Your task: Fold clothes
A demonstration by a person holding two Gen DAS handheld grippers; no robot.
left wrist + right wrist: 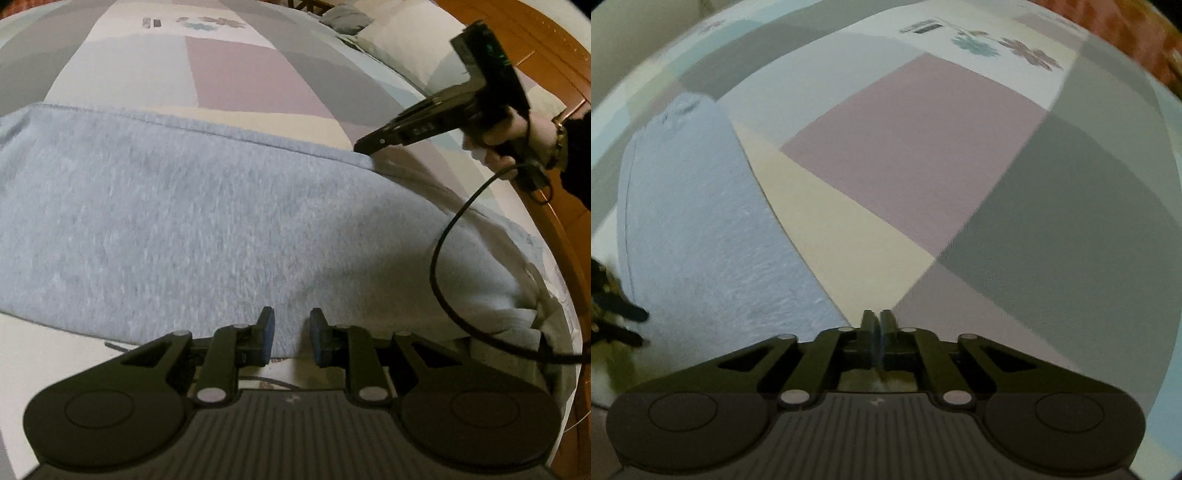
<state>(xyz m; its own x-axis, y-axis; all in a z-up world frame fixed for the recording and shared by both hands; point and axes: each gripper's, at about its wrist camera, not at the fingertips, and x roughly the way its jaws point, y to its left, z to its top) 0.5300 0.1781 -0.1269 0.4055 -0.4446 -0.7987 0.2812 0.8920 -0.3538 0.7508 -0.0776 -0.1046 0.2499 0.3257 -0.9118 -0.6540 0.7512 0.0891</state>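
Note:
A light blue fleece garment [184,221] lies spread flat on the patchwork bedsheet [240,74]. My left gripper [291,334] hangs over its near edge, jaws apart, with fabric showing in the gap and neither pad pressing on it. A hand [513,136] holds my right gripper [364,146], whose tip sits at the garment's far right corner. In the right wrist view that gripper [879,325] has its jaws together at the corner of the garment [701,240], apparently pinching the edge. The left gripper [639,326] shows as dark fingers at the left border.
Pillows [399,48] lie at the bed's far right, beside a wooden frame [546,48]. A black cable [443,236] loops from the right gripper over the garment's right side. White cloth [517,332] is bunched at the bed's right edge. Flower prints [997,48] mark the sheet.

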